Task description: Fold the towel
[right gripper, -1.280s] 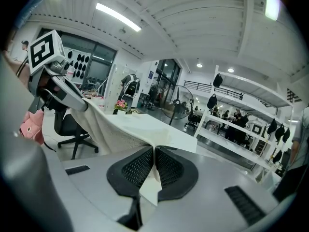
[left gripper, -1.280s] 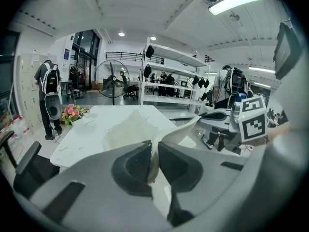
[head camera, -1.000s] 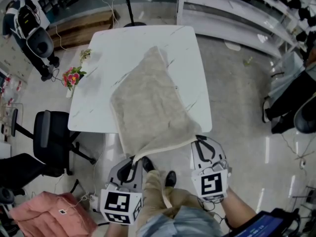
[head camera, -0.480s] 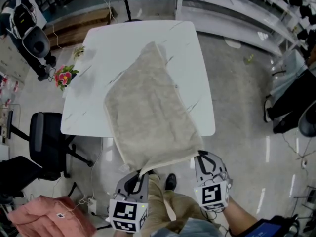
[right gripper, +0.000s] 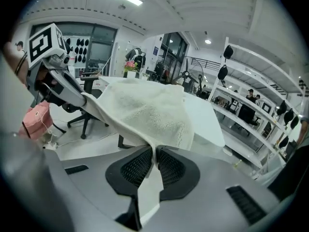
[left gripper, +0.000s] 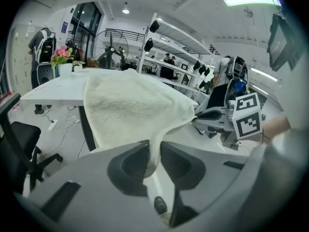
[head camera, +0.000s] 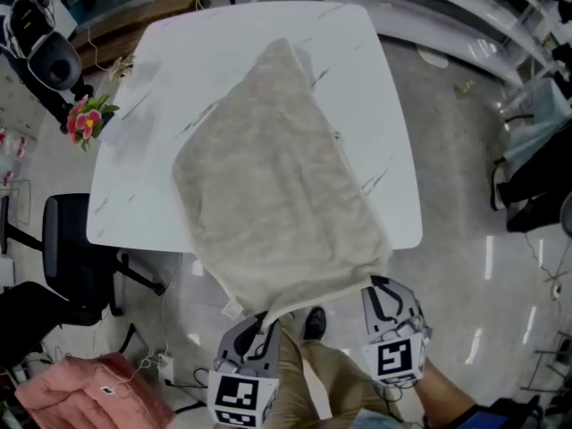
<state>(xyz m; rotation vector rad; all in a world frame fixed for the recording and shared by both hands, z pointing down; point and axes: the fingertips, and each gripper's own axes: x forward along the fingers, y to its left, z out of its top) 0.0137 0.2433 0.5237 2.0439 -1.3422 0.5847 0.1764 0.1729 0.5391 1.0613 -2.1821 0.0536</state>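
A beige towel [head camera: 277,168] lies slantwise across the white table [head camera: 179,52], and its near edge hangs past the table's front edge. My left gripper [head camera: 265,318] is shut on the towel's near left corner. In the left gripper view the cloth [left gripper: 125,105] runs down into the left gripper [left gripper: 153,151]. My right gripper [head camera: 380,284] is shut on the near right corner, and the towel [right gripper: 145,110] narrows into the right gripper [right gripper: 154,153]. Both pairs of jaws have just been opening a little, with the towel still pinched between them. Both grippers hang below table height, just in front of the table.
A pot of flowers [head camera: 85,119] stands at the table's left edge. A black office chair [head camera: 76,257] is left of the table and a pink bundle [head camera: 80,396] lies on the floor. White shelving [head camera: 465,16] runs along the far right. The person's shoe [head camera: 313,324] shows between the grippers.
Both grippers have sunk lower with the towel's near corners. The towel's near edge now droops further over the table's front edge. The table looks larger in the head view.
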